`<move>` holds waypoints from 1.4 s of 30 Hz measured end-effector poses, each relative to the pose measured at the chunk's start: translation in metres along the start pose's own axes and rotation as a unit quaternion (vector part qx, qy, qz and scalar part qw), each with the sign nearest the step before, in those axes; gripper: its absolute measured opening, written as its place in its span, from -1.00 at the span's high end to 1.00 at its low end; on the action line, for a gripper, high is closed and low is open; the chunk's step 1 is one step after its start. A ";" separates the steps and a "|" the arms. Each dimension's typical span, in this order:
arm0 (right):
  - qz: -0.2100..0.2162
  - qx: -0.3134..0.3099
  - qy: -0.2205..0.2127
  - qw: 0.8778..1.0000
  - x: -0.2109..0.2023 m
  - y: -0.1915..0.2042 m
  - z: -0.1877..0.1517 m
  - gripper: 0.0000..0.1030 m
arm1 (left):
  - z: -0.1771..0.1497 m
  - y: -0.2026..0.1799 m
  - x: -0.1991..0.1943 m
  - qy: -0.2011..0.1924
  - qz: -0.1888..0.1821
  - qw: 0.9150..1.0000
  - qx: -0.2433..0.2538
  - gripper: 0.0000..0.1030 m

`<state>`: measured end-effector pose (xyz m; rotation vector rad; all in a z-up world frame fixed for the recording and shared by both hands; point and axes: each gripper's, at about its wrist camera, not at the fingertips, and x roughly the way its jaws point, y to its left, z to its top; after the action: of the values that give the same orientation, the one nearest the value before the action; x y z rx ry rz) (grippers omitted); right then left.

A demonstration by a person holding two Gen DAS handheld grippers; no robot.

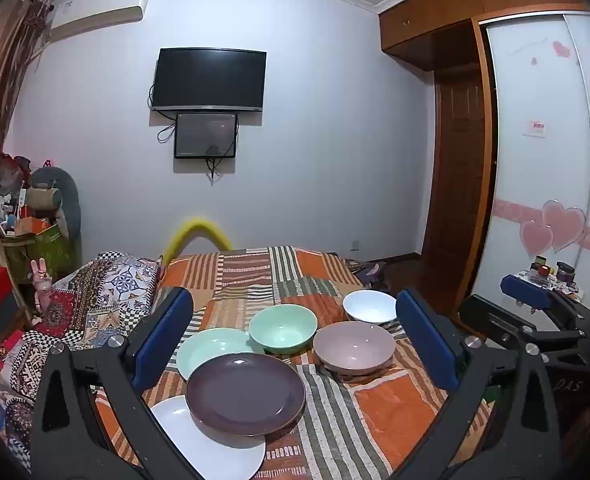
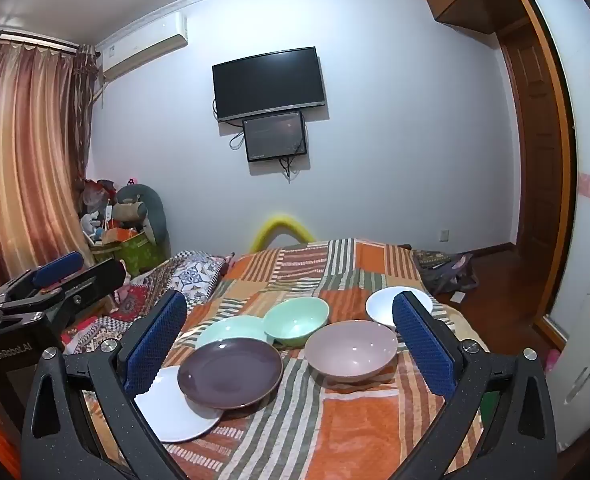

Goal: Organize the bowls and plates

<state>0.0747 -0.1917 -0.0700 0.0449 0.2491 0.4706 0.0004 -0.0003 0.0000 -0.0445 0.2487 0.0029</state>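
On a striped orange cloth lie three overlapping plates: a dark purple plate [image 1: 246, 393] [image 2: 230, 373] on top, a white plate [image 1: 211, 446] [image 2: 173, 408] nearest, a mint plate [image 1: 207, 346] [image 2: 231, 328] behind. Three bowls stand beyond: mint bowl [image 1: 283, 329] [image 2: 296, 320], pink bowl [image 1: 353, 347] [image 2: 351, 350], white bowl [image 1: 369, 306] [image 2: 383, 304]. My left gripper [image 1: 295, 336] is open and empty, held above the dishes. My right gripper [image 2: 289, 344] is open and empty, held alike. The right gripper also shows in the left wrist view [image 1: 527, 300]; the left gripper shows in the right wrist view [image 2: 55, 280].
The dishes sit on a cloth-covered surface [image 1: 395, 408] with patterned bedding [image 1: 95, 292] to its left. A wardrobe [image 1: 535, 160] and a door stand to the right. Boxes and toys [image 2: 123, 224] are piled in the far left corner by the curtain.
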 end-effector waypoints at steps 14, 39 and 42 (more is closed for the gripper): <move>-0.001 0.002 -0.003 1.000 0.002 -0.003 -0.005 -0.99 | -0.001 -0.002 -0.002 -0.006 -0.004 1.000 0.005 -1.00; 0.001 0.003 -0.006 1.000 -0.007 0.000 0.005 -0.99 | -0.003 0.003 0.007 0.002 -0.003 1.000 -0.002 -1.00; 0.001 0.003 -0.006 1.000 -0.005 -0.001 0.002 -0.99 | -0.003 0.003 0.008 0.003 -0.003 1.000 -0.002 -1.00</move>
<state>0.0711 -0.1946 -0.0668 0.0543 0.2391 0.4704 0.0074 0.0025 -0.0053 -0.0498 0.2538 -0.0023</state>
